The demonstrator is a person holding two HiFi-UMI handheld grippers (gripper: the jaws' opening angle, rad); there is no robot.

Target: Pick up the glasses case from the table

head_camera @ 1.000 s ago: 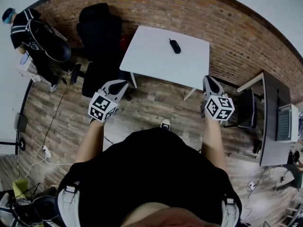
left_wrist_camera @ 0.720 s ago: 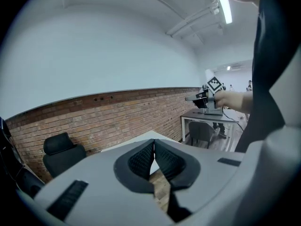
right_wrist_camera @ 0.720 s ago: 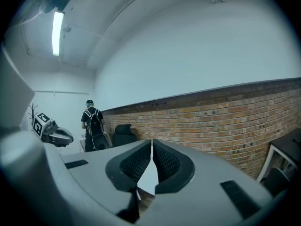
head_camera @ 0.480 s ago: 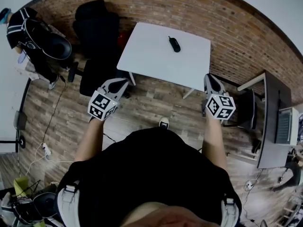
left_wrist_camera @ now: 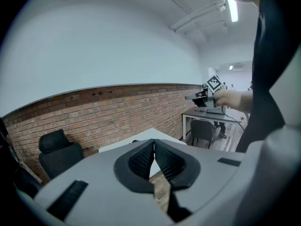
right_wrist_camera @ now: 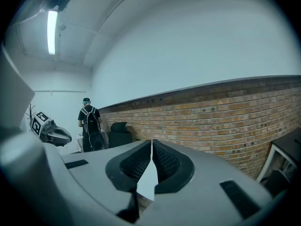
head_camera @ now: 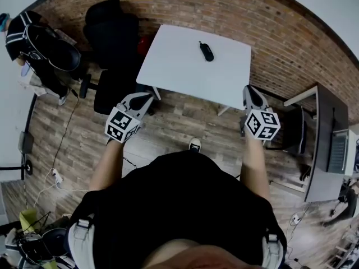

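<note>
A small black glasses case (head_camera: 206,51) lies on the white table (head_camera: 179,72) near its far right part, close to the brick wall. My left gripper (head_camera: 145,98) hovers over the wooden floor, just short of the table's near left corner, its jaws shut with nothing between them. My right gripper (head_camera: 251,92) hangs off the table's near right corner, also shut and empty. In the left gripper view the shut pads (left_wrist_camera: 154,155) frame a strip of the table (left_wrist_camera: 141,138). The right gripper's pads (right_wrist_camera: 151,161) meet at their tips.
Two black office chairs (head_camera: 115,32) stand left of the table. A person with a backpack (head_camera: 33,41) stands at the far left. A dark desk with a laptop (head_camera: 328,144) and a chair (head_camera: 291,129) sits at the right. Cables lie on the floor at lower left.
Both grippers and the person have moved forward, towards the table; the table and case sit slightly nearer in the head view. The jaws stay shut.
</note>
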